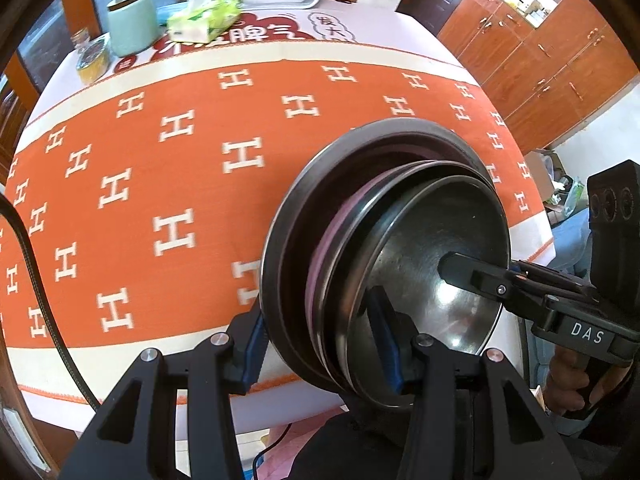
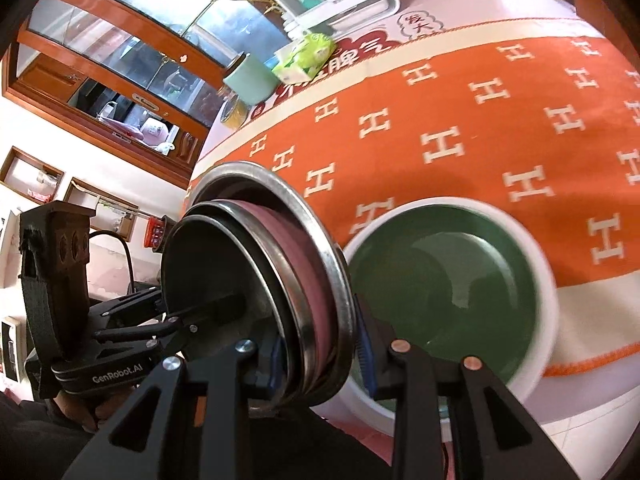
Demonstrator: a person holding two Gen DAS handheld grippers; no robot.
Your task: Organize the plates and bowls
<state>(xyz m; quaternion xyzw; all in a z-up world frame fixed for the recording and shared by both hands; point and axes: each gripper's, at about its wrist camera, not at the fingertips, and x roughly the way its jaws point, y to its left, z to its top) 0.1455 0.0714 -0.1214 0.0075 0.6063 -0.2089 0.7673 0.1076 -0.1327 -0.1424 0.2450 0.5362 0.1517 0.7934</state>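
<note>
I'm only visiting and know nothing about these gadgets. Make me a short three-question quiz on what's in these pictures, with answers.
1. True or false: both the left gripper and the right gripper clamp the same stack of dishes.
2. What colour is the inside of the white bowl seen in the right view? A) green B) yellow C) blue
3. Fill in: the orange cloth on the table is patterned with the white letter ___.

Key: 1 true; 2 A; 3 H.
</note>
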